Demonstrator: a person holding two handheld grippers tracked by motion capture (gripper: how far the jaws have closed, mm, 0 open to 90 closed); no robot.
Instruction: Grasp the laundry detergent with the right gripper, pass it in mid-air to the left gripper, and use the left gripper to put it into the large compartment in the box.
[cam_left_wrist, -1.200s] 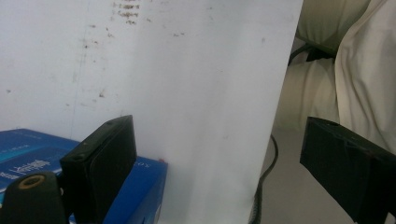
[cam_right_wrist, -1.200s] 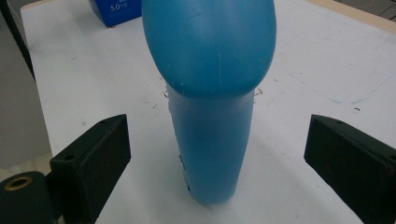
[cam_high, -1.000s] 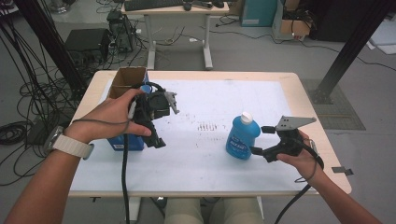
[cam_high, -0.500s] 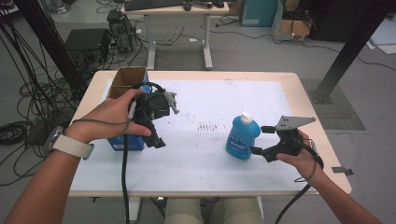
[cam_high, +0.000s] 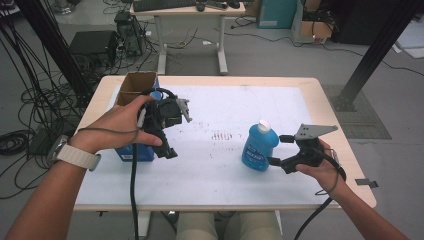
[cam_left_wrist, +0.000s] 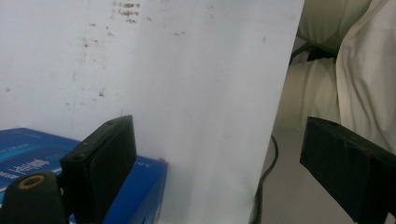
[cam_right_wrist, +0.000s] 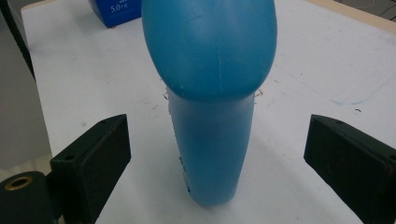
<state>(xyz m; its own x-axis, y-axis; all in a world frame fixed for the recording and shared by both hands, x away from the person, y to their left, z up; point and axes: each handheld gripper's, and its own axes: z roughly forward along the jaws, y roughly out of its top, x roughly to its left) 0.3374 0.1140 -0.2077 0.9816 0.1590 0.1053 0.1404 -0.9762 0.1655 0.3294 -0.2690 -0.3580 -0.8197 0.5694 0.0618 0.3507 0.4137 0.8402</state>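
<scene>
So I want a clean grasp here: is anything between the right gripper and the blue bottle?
Nothing visible. The right gripper is open, its jaws either side of the blue bottle, with bare table in the gaps.

nothing has shifted over the last second: the left gripper (cam_high: 167, 131) is held over the blue box (cam_high: 135, 151) exactly as before, and the right gripper (cam_high: 280, 150) waits with jaws apart beside the blue bottle (cam_high: 258, 147), unmoved.

The left claw (cam_left_wrist: 219, 163) stands wide open above the white bench (cam_left_wrist: 187, 70), nothing between its jaws. A blue box (cam_left_wrist: 144, 186) lies beside the near jaw.
</scene>
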